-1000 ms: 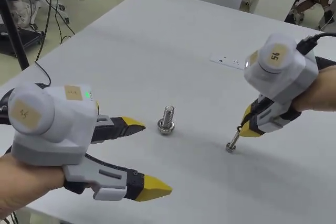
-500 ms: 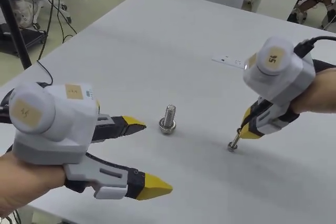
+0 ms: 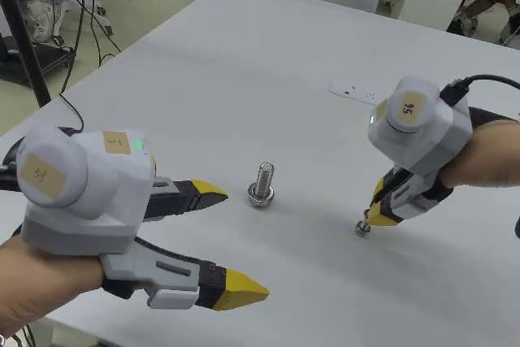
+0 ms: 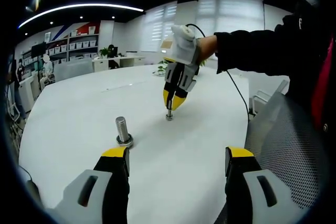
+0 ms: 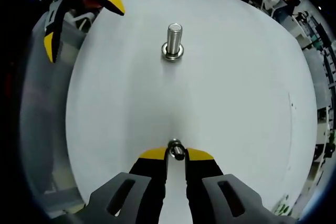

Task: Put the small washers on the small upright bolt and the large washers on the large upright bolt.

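The large bolt [image 3: 262, 184] stands upright on the white table [image 3: 244, 79] with washers stacked round its foot; it also shows in the left gripper view [image 4: 123, 131] and the right gripper view [image 5: 173, 41]. Right of it, the small bolt [image 3: 362, 227] rests head-down on the table, leaning slightly. My right gripper [image 3: 375, 217] is shut on its shaft from above, the jaws pinching the small bolt [image 5: 176, 149] between the yellow tips. My left gripper [image 3: 230, 241] hovers open near the table's front edge, left of the large bolt, nothing between its fingers [image 4: 115, 153].
A small white label [image 3: 351, 91] lies on the table behind the right gripper. The table's left edge drops to a floor with cables and a black stand [image 3: 24, 46]. A grey mesh chair [image 4: 283, 145] stands by the table's near side.
My right gripper has sunk a little lower over the small bolt, which now stands steeper. The left gripper and the large bolt have stayed put.
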Demonstrator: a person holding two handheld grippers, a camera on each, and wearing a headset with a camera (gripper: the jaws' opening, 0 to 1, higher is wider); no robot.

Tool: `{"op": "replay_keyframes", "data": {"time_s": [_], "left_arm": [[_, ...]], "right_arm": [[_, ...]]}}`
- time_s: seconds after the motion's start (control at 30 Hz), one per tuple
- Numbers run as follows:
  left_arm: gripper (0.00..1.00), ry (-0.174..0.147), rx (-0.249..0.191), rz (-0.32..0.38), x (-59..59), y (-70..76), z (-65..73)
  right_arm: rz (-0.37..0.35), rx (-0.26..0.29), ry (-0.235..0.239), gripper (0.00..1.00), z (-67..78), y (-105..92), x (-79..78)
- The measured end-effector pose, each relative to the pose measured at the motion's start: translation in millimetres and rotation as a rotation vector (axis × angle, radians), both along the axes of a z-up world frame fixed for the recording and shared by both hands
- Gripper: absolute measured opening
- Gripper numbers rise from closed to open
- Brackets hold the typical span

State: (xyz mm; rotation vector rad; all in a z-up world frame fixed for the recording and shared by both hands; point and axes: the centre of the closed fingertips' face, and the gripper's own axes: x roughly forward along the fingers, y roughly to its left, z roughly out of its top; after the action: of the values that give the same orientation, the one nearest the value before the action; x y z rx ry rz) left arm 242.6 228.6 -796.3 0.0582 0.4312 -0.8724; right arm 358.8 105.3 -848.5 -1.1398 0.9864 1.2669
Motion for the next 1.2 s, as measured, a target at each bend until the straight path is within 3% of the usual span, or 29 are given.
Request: {"op": "replay_keyframes", "data": {"time_s": [0.53,1.2], "left_arm": [[0.74,0.003,0.002,-0.003,-2.0,0.3,-0.7],[0.74,0.001,0.003,-0.004,-1.0,0.6,0.7]], "right_arm": [[-0.009,-0.008,0.023,0.14,-17.8,-1.2,-3.1],[-0.001,-0.007,0.018,0.18,-24.5,-1.3,-4.4]]}}
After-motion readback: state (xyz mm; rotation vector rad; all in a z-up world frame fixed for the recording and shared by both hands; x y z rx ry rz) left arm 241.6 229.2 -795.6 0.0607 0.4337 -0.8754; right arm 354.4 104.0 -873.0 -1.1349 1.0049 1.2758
